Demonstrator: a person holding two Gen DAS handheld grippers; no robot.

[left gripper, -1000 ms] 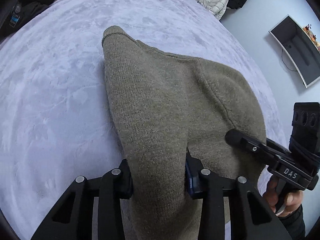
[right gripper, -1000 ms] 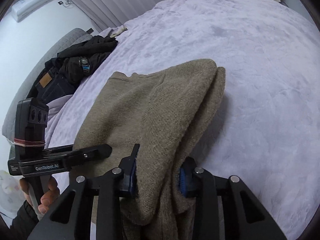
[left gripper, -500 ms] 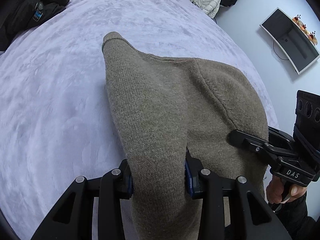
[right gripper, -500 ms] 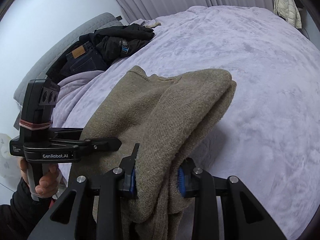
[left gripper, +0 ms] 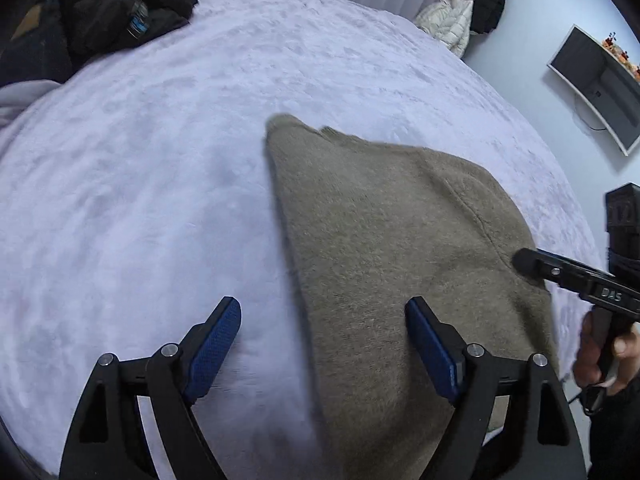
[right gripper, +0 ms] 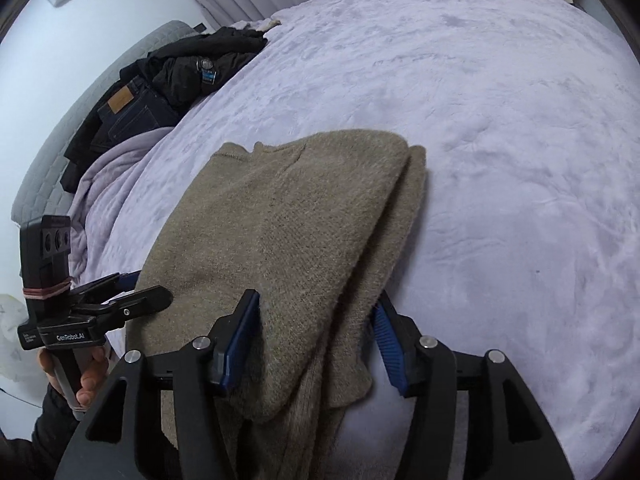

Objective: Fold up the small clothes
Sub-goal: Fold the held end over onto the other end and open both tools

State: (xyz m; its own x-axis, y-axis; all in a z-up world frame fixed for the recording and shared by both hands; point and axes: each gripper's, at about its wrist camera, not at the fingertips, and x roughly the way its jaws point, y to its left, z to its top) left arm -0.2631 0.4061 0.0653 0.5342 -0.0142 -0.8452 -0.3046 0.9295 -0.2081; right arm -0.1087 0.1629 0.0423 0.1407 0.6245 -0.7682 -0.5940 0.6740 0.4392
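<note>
You are working over a bed point(left gripper: 168, 184) covered edge to edge by a pale lilac plush blanket point(right gripper: 500, 128). A folded olive-brown knit sweater point(left gripper: 384, 240) lies on that blanket toward the near edge, its layers stacked, one folded edge facing the far side. At the head end, by the grey padded headboard point(right gripper: 48, 152), you have a heap of dark clothes: a black jacket point(right gripper: 200, 60) on top and dark blue jeans point(right gripper: 128, 116) beside it.
</note>
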